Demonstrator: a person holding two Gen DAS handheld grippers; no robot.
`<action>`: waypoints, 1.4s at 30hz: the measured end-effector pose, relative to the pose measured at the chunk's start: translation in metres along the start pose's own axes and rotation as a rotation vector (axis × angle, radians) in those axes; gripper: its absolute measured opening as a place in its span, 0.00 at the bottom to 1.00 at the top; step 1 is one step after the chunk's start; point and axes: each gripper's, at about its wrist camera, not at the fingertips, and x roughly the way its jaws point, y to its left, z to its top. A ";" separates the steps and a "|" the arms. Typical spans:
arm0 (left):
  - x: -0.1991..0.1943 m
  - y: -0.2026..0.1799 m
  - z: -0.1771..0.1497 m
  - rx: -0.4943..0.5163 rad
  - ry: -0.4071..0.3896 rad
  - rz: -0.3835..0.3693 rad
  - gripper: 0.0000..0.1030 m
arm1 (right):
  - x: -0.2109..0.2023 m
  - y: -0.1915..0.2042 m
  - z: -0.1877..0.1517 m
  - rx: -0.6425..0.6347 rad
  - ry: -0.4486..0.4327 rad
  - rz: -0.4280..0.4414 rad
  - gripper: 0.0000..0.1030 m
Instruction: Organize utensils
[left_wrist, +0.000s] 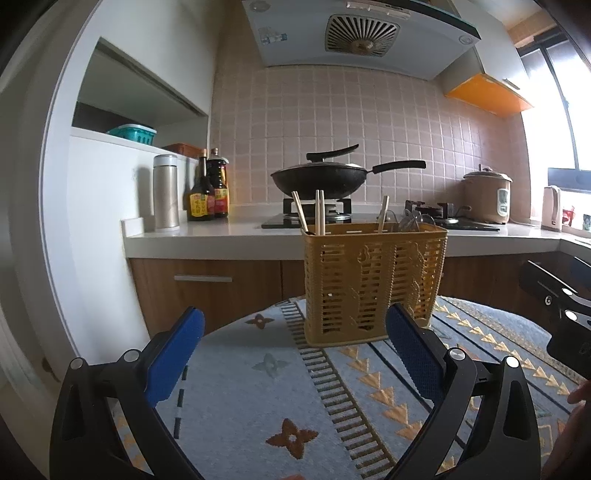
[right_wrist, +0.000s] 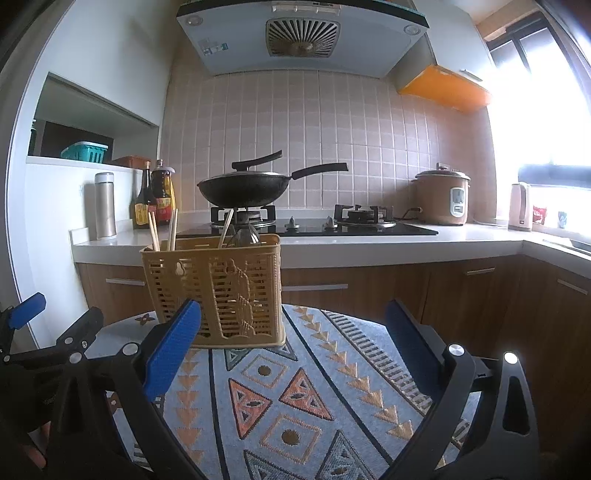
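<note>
Behind the basket (left_wrist: 373, 284) stand wok (left_wrist: 319, 179), bottles (left_wrist: 208, 192), cooker (left_wrist: 487, 195).

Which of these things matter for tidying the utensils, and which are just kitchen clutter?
For the job: utensil basket, chopsticks, spoons, left gripper, right gripper.

Just there: wok, rice cooker, sauce bottles, flask, kettle.

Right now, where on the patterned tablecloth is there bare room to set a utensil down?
The tablecloth lies bare in front of the yellow utensil basket, between the right gripper fingers, and likewise left of the basket, near the left gripper. The basket itself is crowded with chopsticks.
</note>
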 end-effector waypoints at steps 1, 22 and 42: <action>0.000 0.000 0.000 0.000 0.000 0.000 0.93 | 0.001 0.000 0.000 -0.001 0.004 -0.001 0.92; 0.003 0.001 0.000 -0.005 0.005 0.006 0.93 | 0.008 0.004 -0.003 -0.017 0.033 -0.011 0.92; 0.004 -0.004 -0.002 0.017 0.004 0.003 0.93 | 0.012 0.004 -0.005 -0.013 0.051 -0.010 0.92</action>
